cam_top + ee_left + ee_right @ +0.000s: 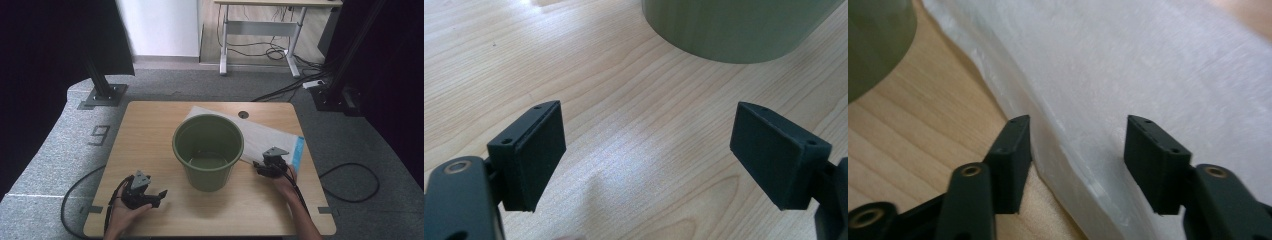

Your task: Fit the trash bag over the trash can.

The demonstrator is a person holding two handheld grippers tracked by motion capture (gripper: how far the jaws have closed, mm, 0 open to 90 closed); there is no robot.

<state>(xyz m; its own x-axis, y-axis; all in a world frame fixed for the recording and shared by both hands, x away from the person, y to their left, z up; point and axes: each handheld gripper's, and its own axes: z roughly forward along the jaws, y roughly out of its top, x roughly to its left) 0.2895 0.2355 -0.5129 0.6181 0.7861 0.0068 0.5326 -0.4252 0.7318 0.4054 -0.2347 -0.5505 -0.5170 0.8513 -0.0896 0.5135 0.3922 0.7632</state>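
Observation:
A dark green plastic pot (208, 150) stands upright in the middle of the wooden table (150, 135); its inside looks bare. Behind it and to its right lies a flat white bag (265, 136) with a blue end strip. My right gripper (260, 169) rests at the bag's near edge, right of the pot. In the right gripper view its jaws (1079, 125) stand partly open and straddle the edge of the bag (1128, 65), one pad beside the edge and the other over the white surface. My left gripper (160, 197) lies low at the front left, open and holding nothing (649, 115), facing the pot's base (734, 30).
A round cable hole (243, 114) sits near the table's far edge. Black frame posts stand at the back left (102, 85) and back right (340, 85). Cables trail over the grey floor, and a desk frame (260, 30) stands farther back.

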